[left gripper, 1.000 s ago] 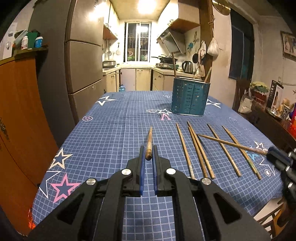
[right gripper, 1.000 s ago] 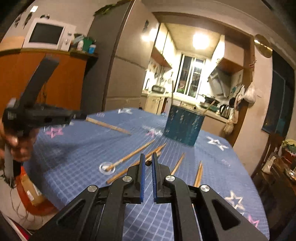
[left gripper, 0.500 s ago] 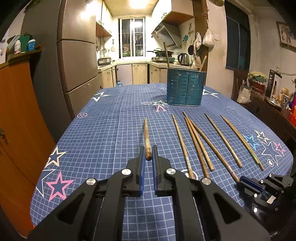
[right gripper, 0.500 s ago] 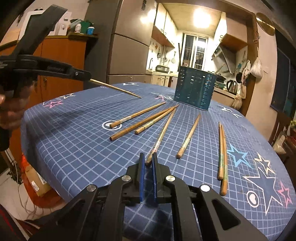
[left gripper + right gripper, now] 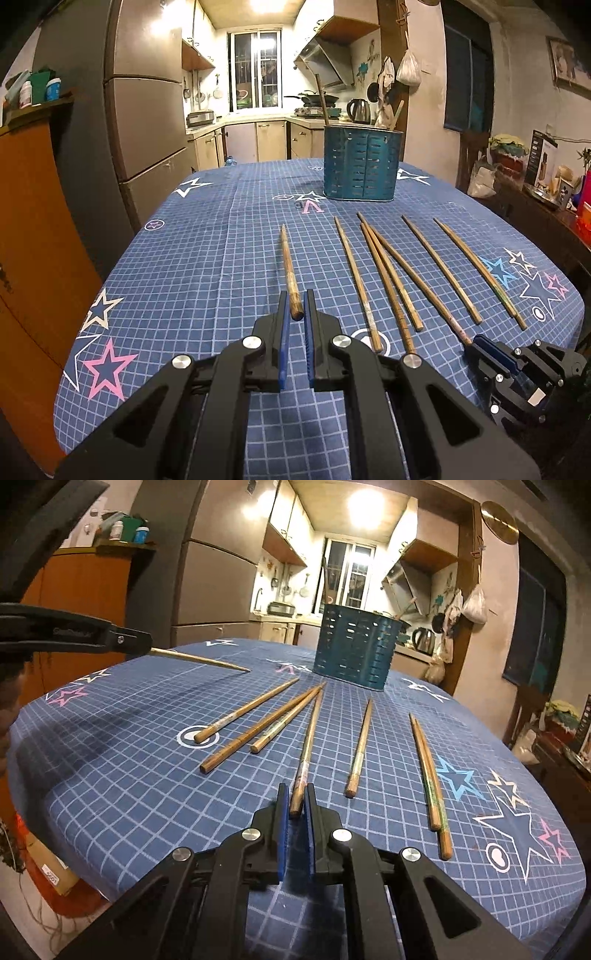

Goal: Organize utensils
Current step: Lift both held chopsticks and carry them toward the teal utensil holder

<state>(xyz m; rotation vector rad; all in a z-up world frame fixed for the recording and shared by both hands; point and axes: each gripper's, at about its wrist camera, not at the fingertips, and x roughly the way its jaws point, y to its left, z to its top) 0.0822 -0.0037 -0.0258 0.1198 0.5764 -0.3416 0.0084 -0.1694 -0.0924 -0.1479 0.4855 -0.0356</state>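
My left gripper [image 5: 296,308] is shut on the thick end of a wooden chopstick [image 5: 289,266] and holds it above the blue star-patterned tablecloth [image 5: 207,266]. It shows from the side in the right wrist view [image 5: 147,647], chopstick [image 5: 199,659] pointing right. My right gripper [image 5: 296,802] is shut on the near end of another chopstick [image 5: 308,746], which lies low along the table. It also shows in the left wrist view [image 5: 471,341]. Several more chopsticks [image 5: 364,746] lie in a row. A teal slotted utensil holder [image 5: 360,162] stands beyond them.
A tall fridge [image 5: 147,122] and an orange cabinet [image 5: 33,236] stand to the left of the table. A dark sideboard with clutter [image 5: 546,199] is on the right. The table's near edge [image 5: 122,849] drops off just in front of my right gripper.
My right gripper has come down to the table's near edge and closed on a lying chopstick. My left gripper, still holding its chopstick, has lowered and levelled it slightly.
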